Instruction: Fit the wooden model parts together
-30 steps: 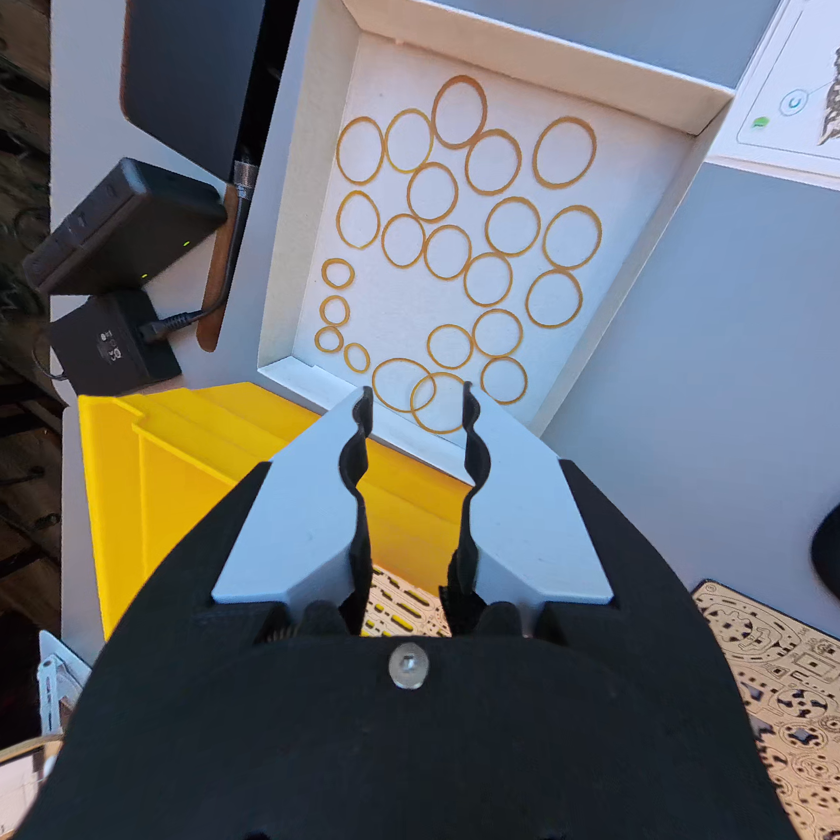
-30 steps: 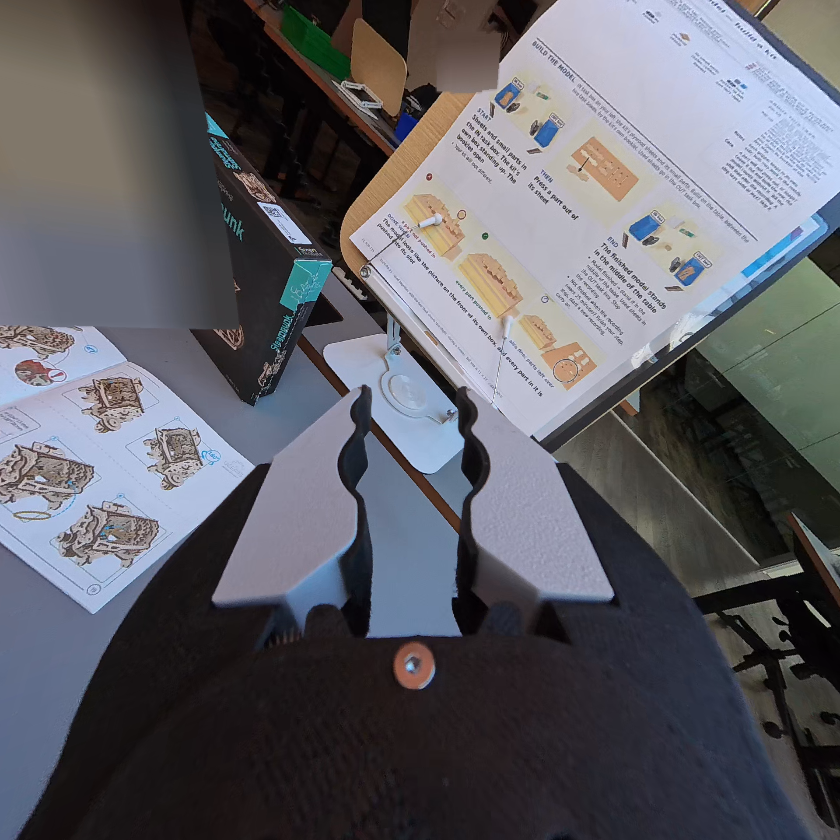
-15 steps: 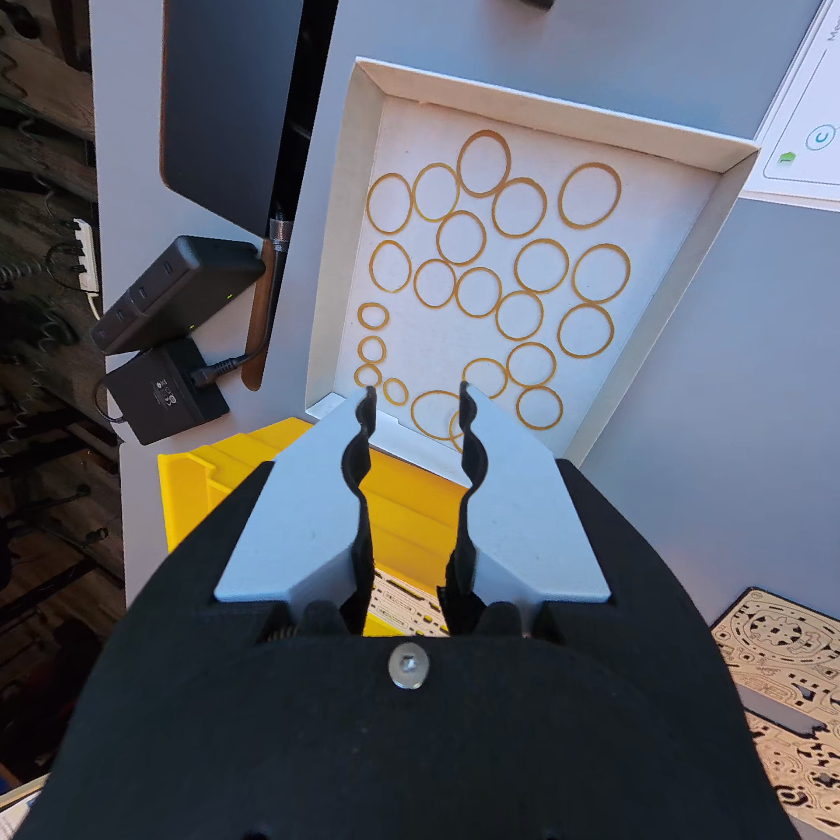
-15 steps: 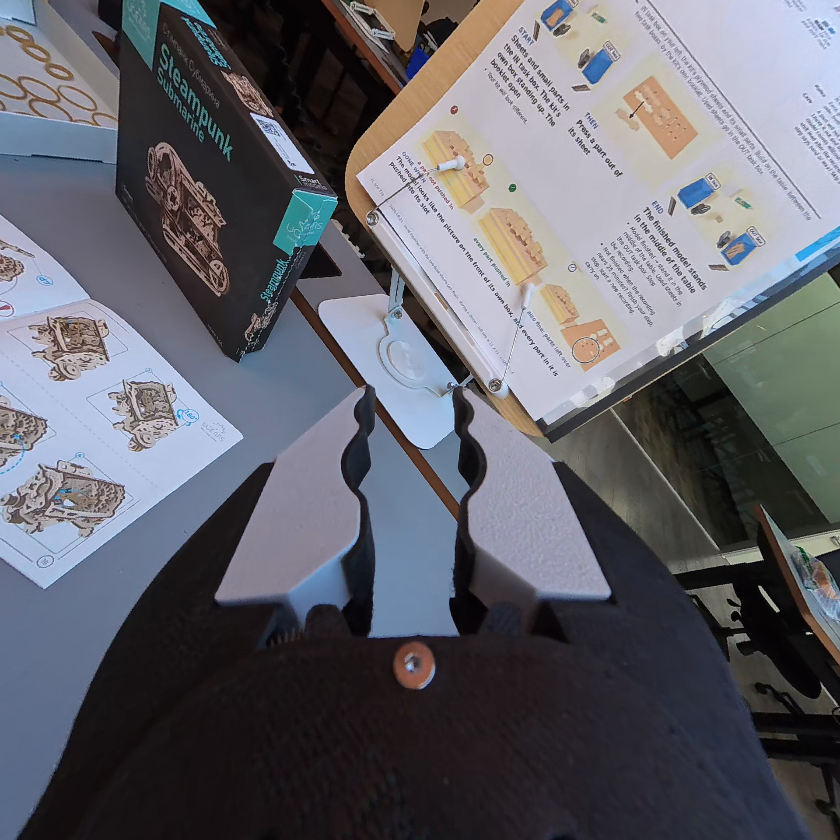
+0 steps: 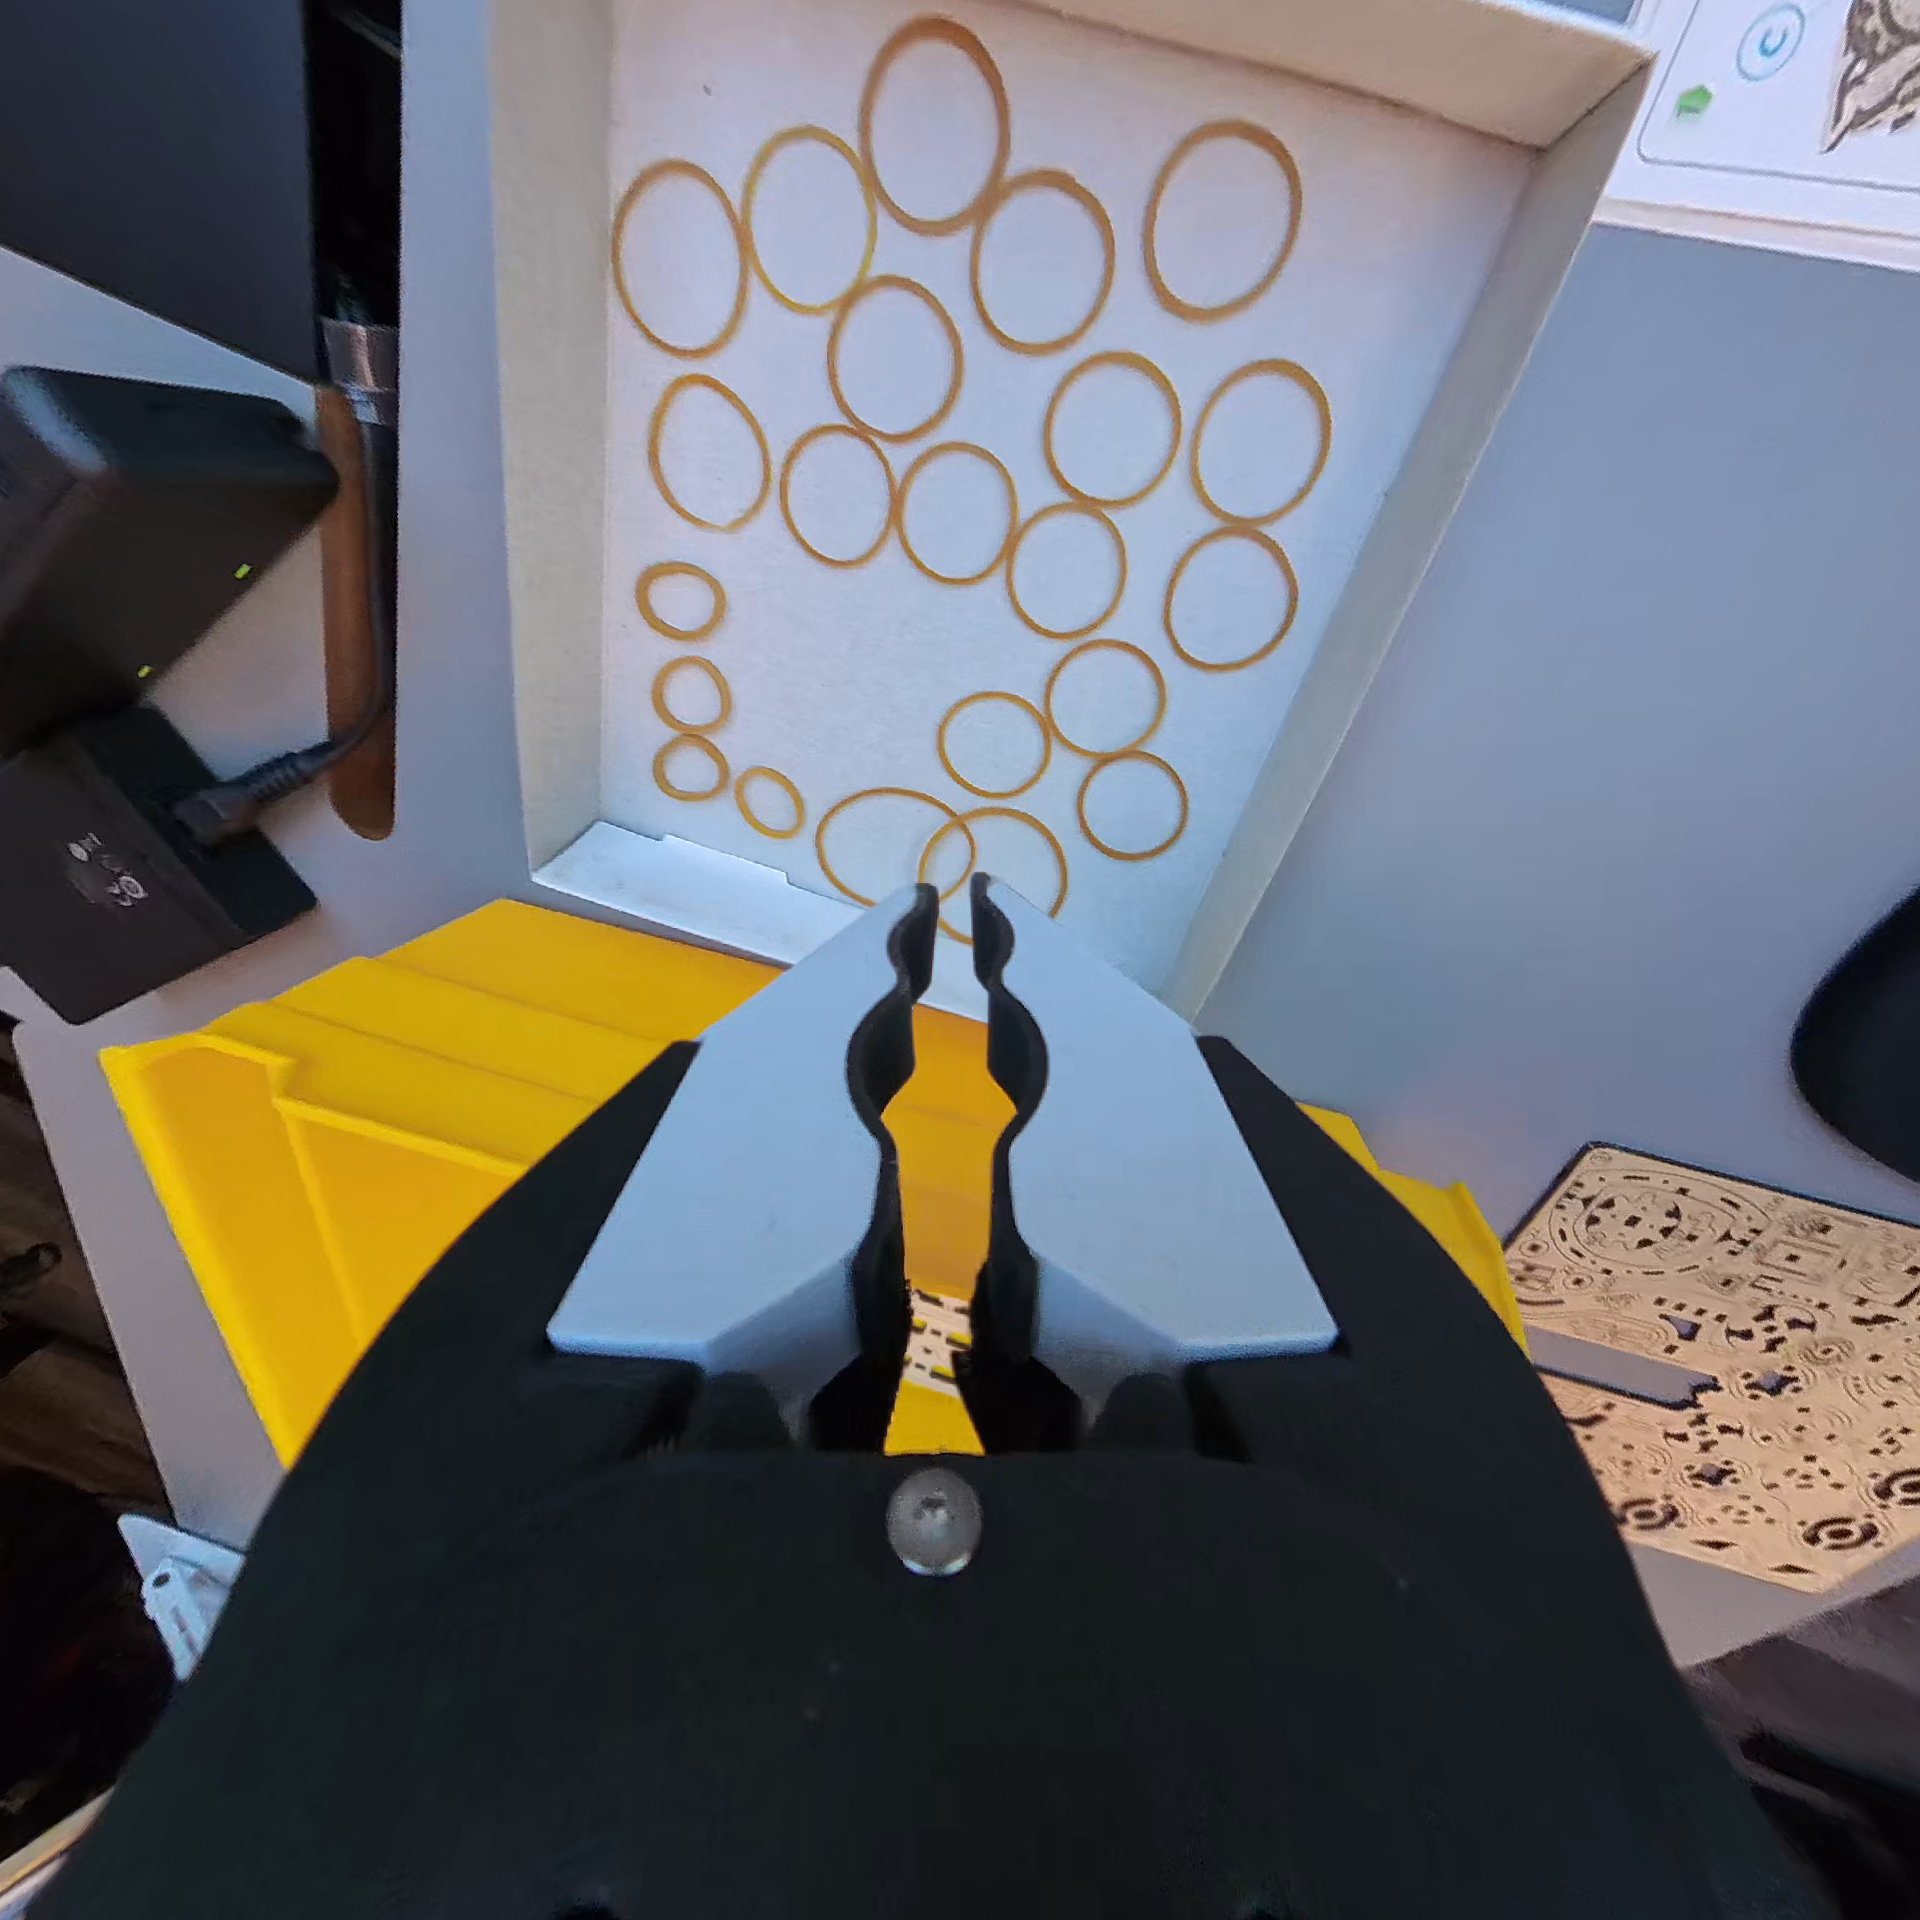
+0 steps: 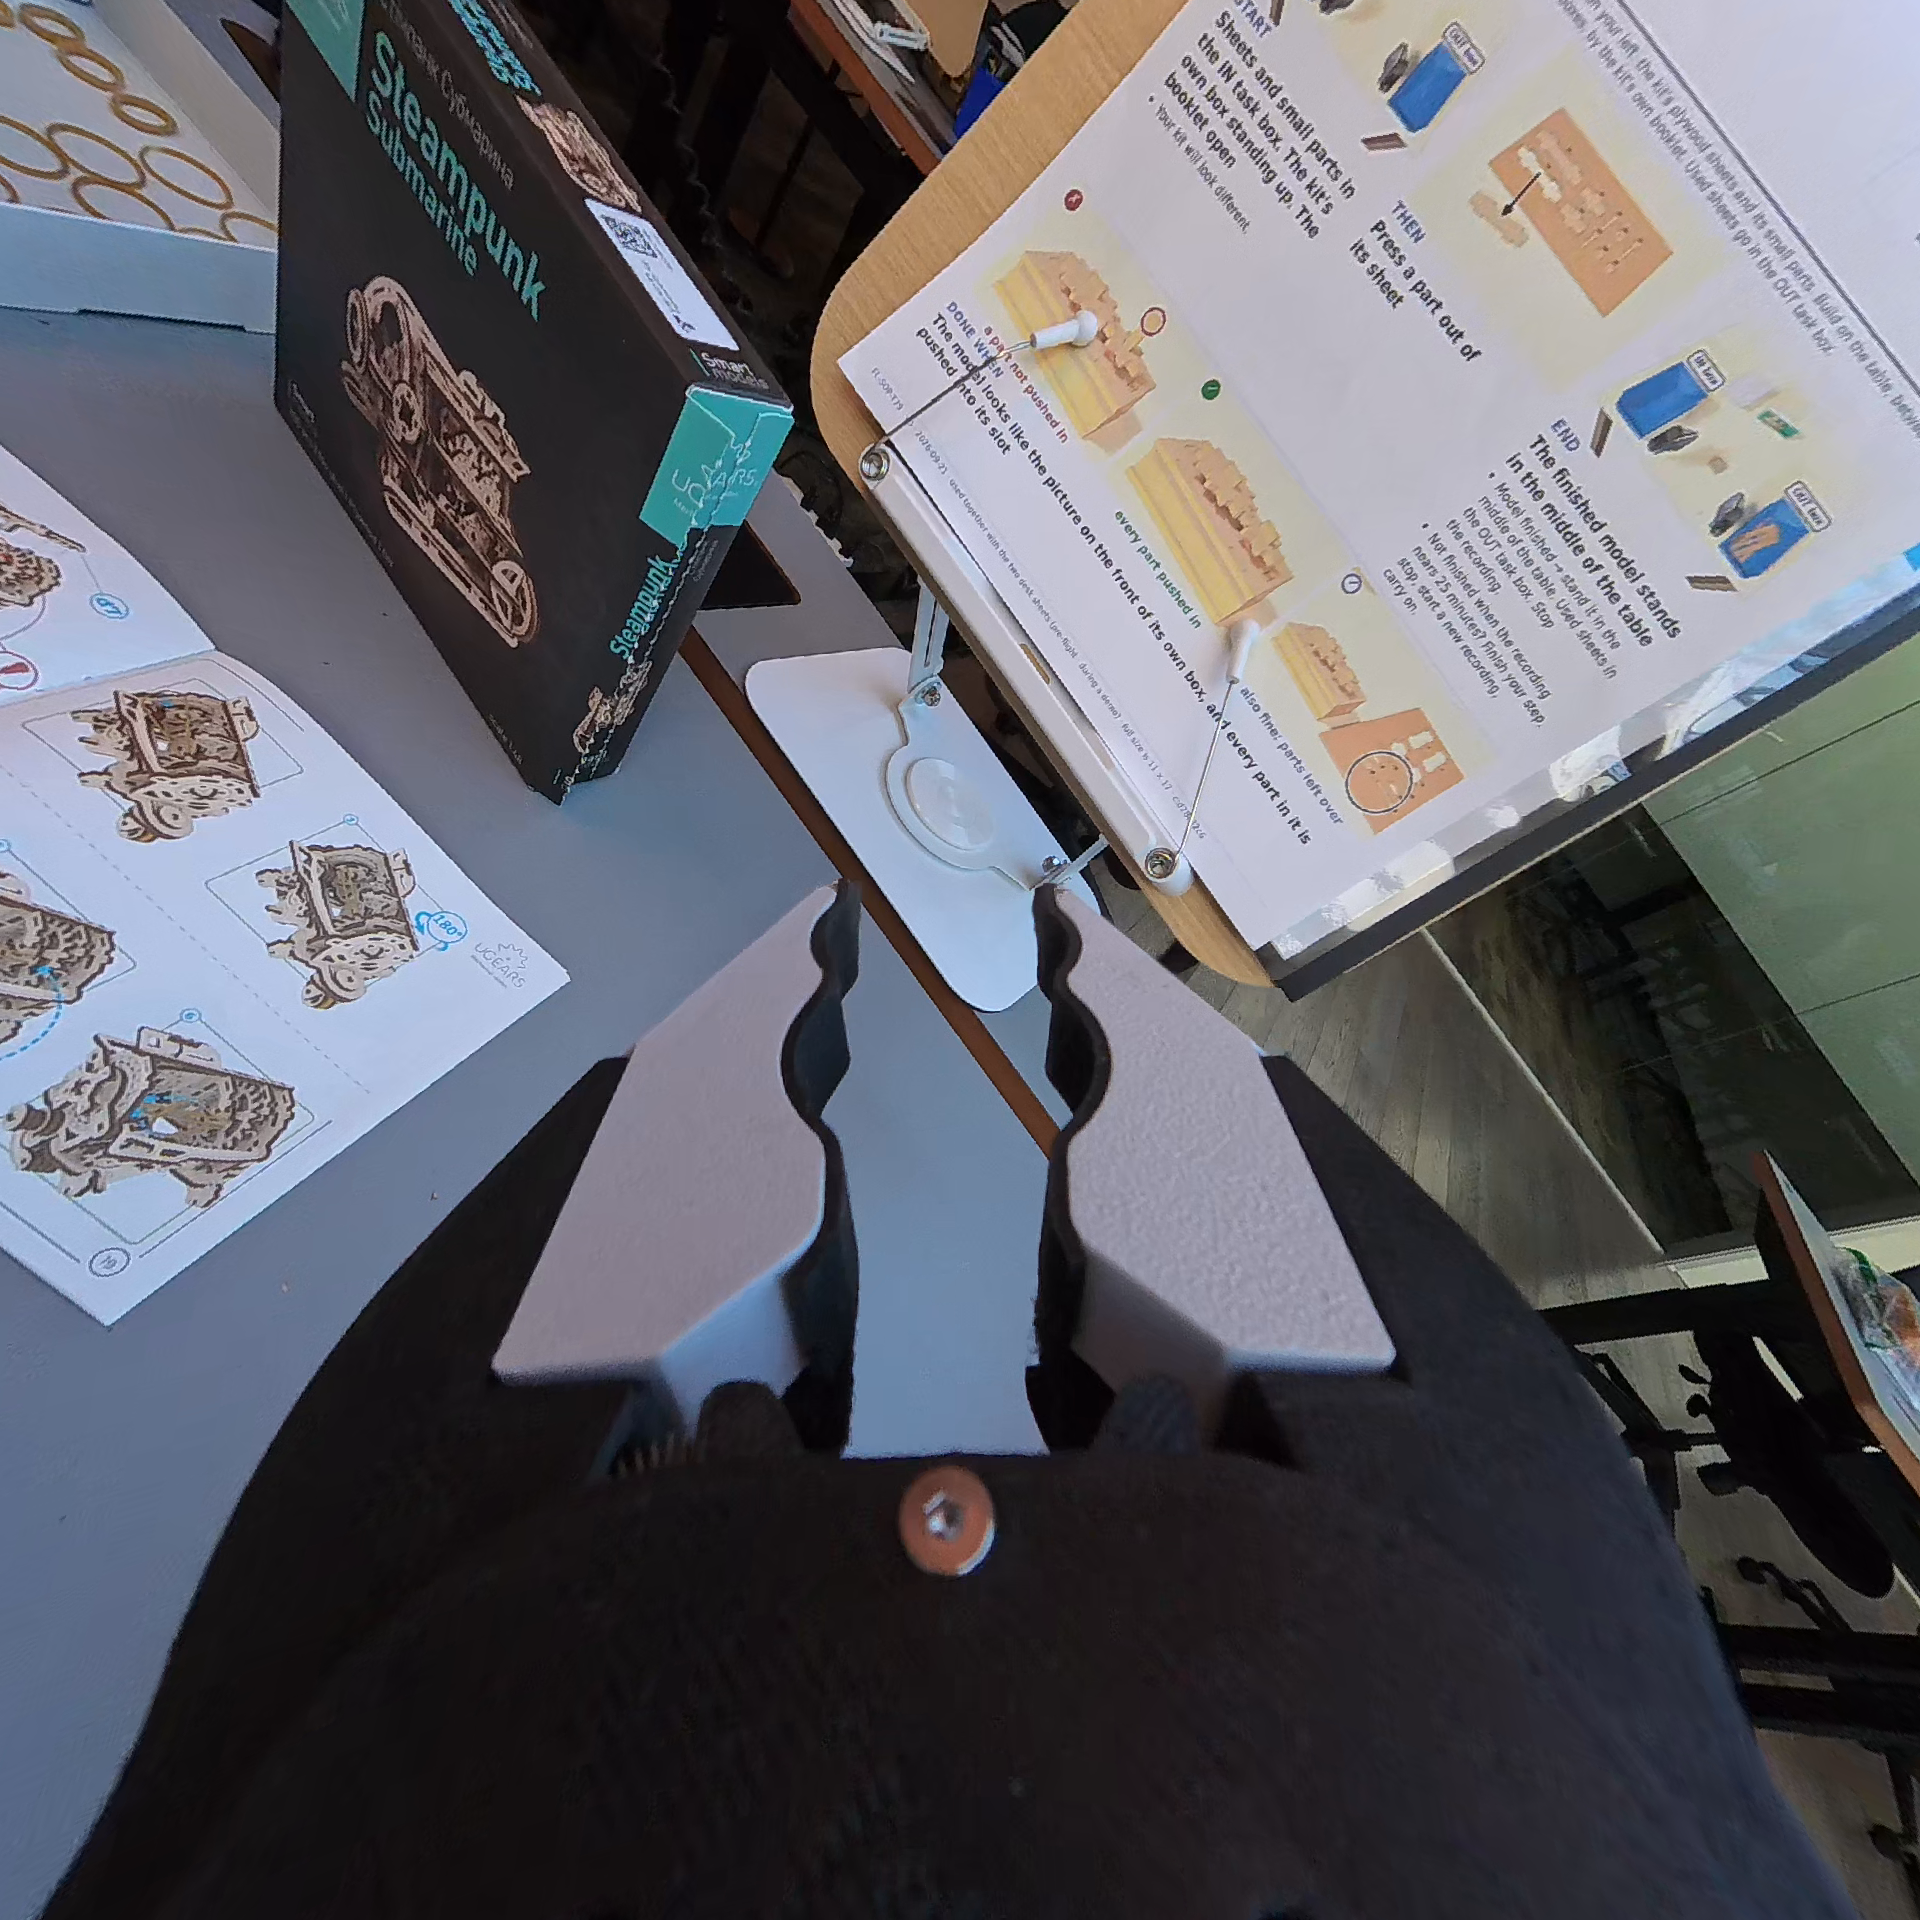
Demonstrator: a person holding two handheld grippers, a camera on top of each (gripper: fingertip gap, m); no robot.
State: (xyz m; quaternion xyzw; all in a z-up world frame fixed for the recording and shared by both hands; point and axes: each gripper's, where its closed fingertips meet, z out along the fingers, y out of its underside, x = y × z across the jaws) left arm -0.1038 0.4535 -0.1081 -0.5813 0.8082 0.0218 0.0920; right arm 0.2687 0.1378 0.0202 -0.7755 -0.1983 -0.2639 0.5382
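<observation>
**Desk:** Where are the wooden parts relative to your claws?

**Me:** On my left camera, the left gripper [image 5: 954, 902] hangs above a yellow bin [image 5: 416, 1122]. Through the slot between its fingers I catch a sliver of a laser-cut wooden sheet [image 5: 932, 1340] lying in that bin, right under the claw. A second wooden sheet [image 5: 1745, 1351] lies flat on the grey table [image 5: 1662, 727], off to the right of the claw and apart from it.

**Desk:** Claw states?

**Me:** Left jaws are narrow, nearly touching at the tips, gripping nothing. The right gripper [image 6: 943, 906] has a moderate gap and is empty too.

**Desk:** What is ahead of each?

**Me:** Ahead of the left tips sits a white tray [image 5: 561, 520] of rubber bands [image 5: 894, 358], two of them overlapping just past the fingertips. The right claw hovers over the table edge, pointing at the white base of a document stand [image 6: 935, 810]. To its left stand the dark kit box [image 6: 468, 395] and the open instruction booklet [image 6: 208, 935]. I see no wooden parts on that camera.
</observation>
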